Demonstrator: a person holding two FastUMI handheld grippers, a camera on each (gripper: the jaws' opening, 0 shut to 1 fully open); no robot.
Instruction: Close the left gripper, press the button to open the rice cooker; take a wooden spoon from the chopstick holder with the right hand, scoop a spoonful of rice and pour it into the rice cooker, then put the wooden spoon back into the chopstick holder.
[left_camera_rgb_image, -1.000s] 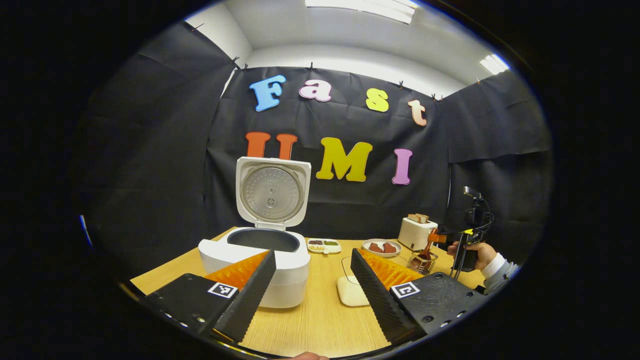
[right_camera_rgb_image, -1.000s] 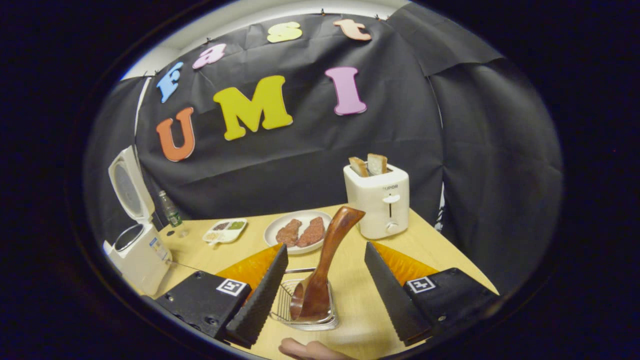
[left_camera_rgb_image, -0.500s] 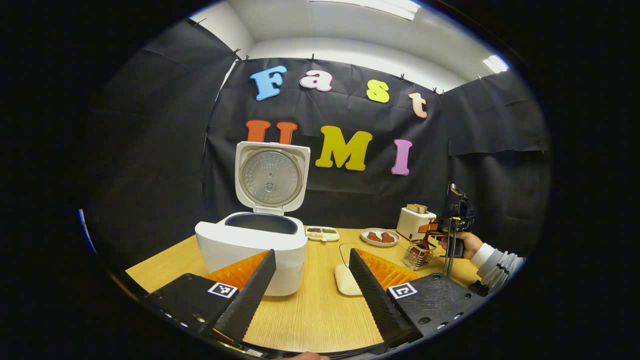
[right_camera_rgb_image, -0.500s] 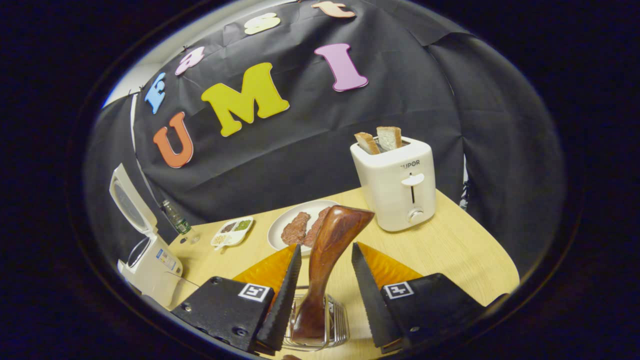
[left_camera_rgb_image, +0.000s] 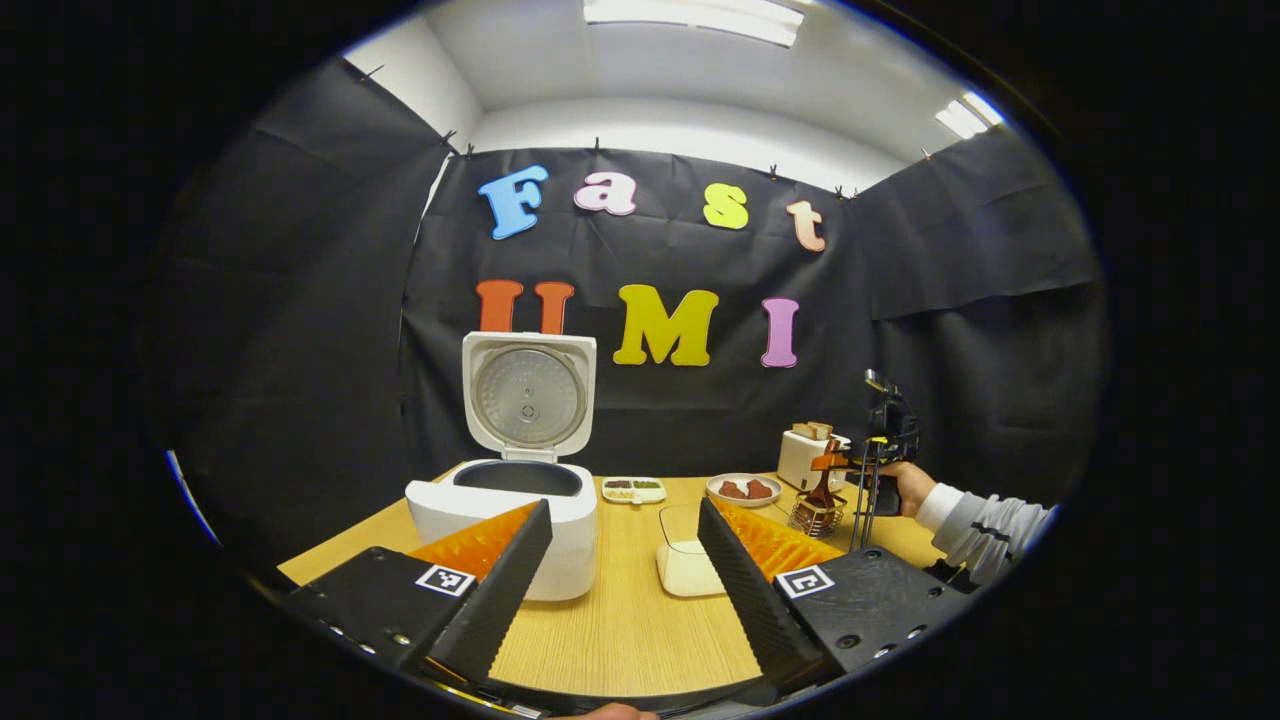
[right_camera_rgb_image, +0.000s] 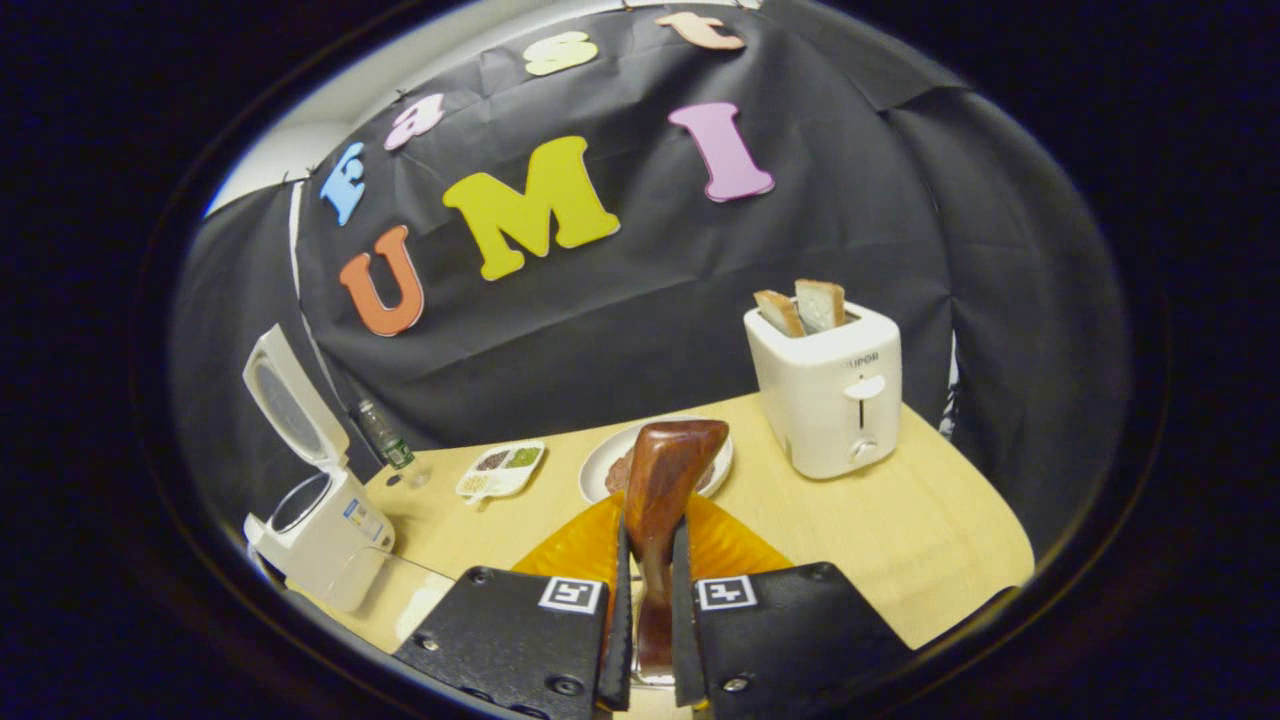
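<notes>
I see the wooden table (left_camera_rgb_image: 620, 630) with the rice cooker (left_camera_rgb_image: 515, 520) standing on its left side, lid raised upright. Just right of it sits the clear rice container (left_camera_rgb_image: 685, 565). My left gripper (left_camera_rgb_image: 622, 590) hangs above the table with fingers spread wide, holding nothing. My right gripper (right_camera_rgb_image: 648, 630) is clamped on the wooden spoon (right_camera_rgb_image: 662, 480), upright in the chopstick holder (left_camera_rgb_image: 815, 517) near the toaster (right_camera_rgb_image: 830, 385).

Left tool (left_camera_rgb_image: 622, 560) hangs with fingers spread; right tool (right_camera_rgb_image: 648, 620) has fingers pinched together.
</notes>
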